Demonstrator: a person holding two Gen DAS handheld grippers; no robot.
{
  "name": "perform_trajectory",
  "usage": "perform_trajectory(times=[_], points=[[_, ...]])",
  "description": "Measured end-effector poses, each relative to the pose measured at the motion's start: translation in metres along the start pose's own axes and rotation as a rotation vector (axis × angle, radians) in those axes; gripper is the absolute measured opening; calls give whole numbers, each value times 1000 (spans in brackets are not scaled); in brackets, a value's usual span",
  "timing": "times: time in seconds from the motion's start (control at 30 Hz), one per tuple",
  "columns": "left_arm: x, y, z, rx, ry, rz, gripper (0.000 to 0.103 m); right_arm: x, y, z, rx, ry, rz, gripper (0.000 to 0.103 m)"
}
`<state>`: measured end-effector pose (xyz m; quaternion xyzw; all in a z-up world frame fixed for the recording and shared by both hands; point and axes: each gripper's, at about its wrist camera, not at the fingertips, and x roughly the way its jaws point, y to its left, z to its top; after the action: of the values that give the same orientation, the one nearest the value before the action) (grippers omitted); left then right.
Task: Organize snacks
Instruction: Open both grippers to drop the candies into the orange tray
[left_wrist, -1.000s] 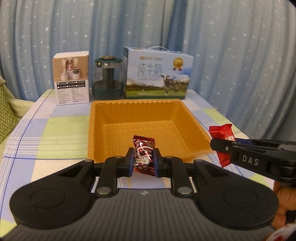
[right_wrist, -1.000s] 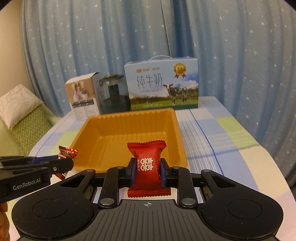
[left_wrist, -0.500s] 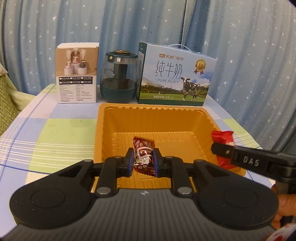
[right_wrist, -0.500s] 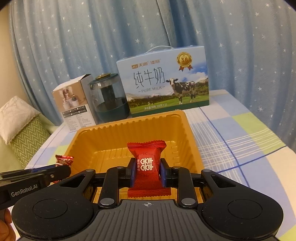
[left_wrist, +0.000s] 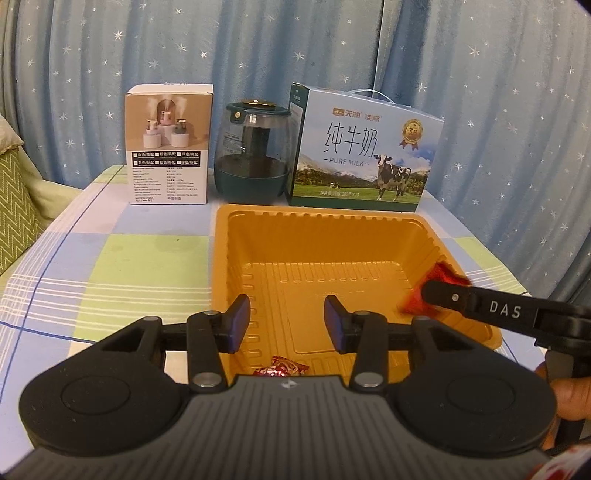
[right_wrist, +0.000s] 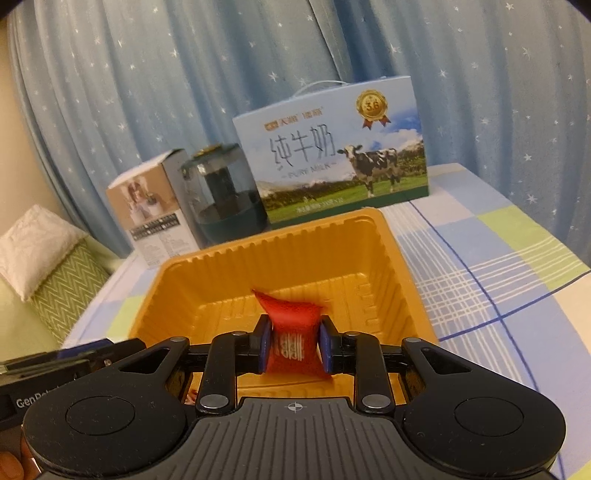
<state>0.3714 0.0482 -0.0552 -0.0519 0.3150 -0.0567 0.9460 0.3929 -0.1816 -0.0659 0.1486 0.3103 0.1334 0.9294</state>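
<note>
An orange plastic tray (left_wrist: 406, 236) (right_wrist: 388, 258) sits on the checked tablecloth. My left gripper (left_wrist: 287, 319) is open and empty over the tray's near part. A dark red foil candy (left_wrist: 281, 368) lies in the tray just under it, partly hidden by the gripper body. My right gripper (right_wrist: 291, 347) is shut on a bright red candy packet (right_wrist: 291, 332) and holds it over the tray's inside. In the left wrist view that packet (left_wrist: 439, 280) shows blurred at the tray's right wall.
Behind the tray stand a white product box (left_wrist: 168, 147), a dark green glass jar (left_wrist: 255, 155) and a blue milk carton (left_wrist: 362, 155). A green zigzag cushion (right_wrist: 62, 280) lies left of the table. A blue starred curtain hangs behind.
My left gripper has opened and the dark red candy has dropped into the tray. Both grippers have moved forward over the tray. The right one still holds its red packet.
</note>
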Motion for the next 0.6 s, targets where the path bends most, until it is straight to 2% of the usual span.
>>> perform_trajectory(times=[0.07,0.37,0.6], points=[[-2,1,-1,5,1,3,41,-4,-3,0,34,-33,10,78],[-17,2,-5,26,-1,4,42,-29,-14,7,68,-98,-31,78],[-42,-4,-14,18,-9,0,42,-65,-11,-1,46,-119,-50,78]])
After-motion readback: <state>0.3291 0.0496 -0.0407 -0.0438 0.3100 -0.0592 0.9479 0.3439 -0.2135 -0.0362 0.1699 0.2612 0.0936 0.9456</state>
